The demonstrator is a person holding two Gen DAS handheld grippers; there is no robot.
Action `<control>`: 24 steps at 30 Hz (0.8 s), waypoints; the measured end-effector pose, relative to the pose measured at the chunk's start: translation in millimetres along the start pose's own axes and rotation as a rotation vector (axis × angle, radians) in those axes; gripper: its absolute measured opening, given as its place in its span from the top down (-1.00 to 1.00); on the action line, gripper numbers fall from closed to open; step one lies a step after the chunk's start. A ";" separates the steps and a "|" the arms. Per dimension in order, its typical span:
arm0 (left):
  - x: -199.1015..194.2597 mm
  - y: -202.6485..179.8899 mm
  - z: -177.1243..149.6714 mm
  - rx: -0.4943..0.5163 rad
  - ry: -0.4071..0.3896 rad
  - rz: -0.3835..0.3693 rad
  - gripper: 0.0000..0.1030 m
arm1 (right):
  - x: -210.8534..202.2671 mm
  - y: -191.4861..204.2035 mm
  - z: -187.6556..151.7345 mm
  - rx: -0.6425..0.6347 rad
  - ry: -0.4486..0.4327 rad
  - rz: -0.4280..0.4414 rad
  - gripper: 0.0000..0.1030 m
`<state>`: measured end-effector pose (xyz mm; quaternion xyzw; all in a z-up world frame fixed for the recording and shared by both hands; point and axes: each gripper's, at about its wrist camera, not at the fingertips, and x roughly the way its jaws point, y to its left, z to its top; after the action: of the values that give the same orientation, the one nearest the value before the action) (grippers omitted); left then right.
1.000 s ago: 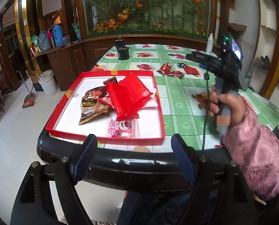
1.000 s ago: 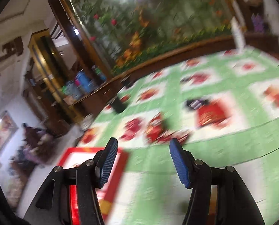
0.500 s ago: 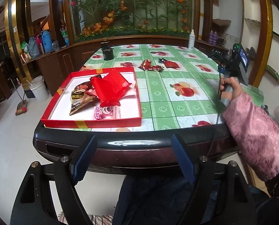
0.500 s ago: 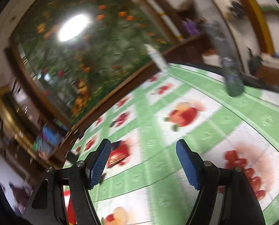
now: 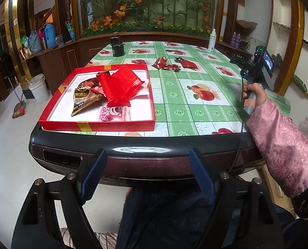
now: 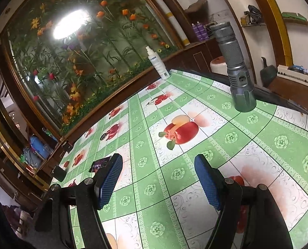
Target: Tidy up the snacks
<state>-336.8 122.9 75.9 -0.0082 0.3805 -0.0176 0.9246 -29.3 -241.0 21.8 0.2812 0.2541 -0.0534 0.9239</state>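
Both tools stand apart and empty: the left tool (image 5: 145, 174) sits back off the tabletop (image 5: 195, 108) edge, the right tool (image 6: 158, 178) over bare cloth. Three loose snacks (image 5: 170, 64) lie far ahead of the left tool, beyond the red tray (image 5: 116, 122) gathering the rest, probably next to fetch.

- Red tray (image 5: 116, 122): shallow, white inside, flat at the table's near-left corner.
- Red wrappers (image 5: 120, 85): glossy, piled at tray centre.
- Brown cone packet (image 5: 82, 100): at 9 o'clock of the pile, tip toward 7.
- Pink packet (image 5: 114, 114): flat, at 6 o'clock.
- Three small red packets (image 5: 173, 63): loose on the tablecloth, at 1 o'clock from the tray, well apart from it.
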 end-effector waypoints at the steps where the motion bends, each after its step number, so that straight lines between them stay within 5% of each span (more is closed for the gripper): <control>1: 0.6 -2.0 -0.6 0.004 0.002 -0.005 -0.58 | 1.4 0.2 -0.3 0.000 0.006 0.000 -0.45; 24: 4.0 -19.1 -4.5 0.031 0.030 -0.040 -0.58 | 9.0 7.1 -4.9 -0.041 0.050 -0.033 -0.45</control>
<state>-337.6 103.7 70.4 -0.0010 0.3935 -0.0421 0.9183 -21.9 -231.9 17.3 0.2594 0.2825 -0.0563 0.9218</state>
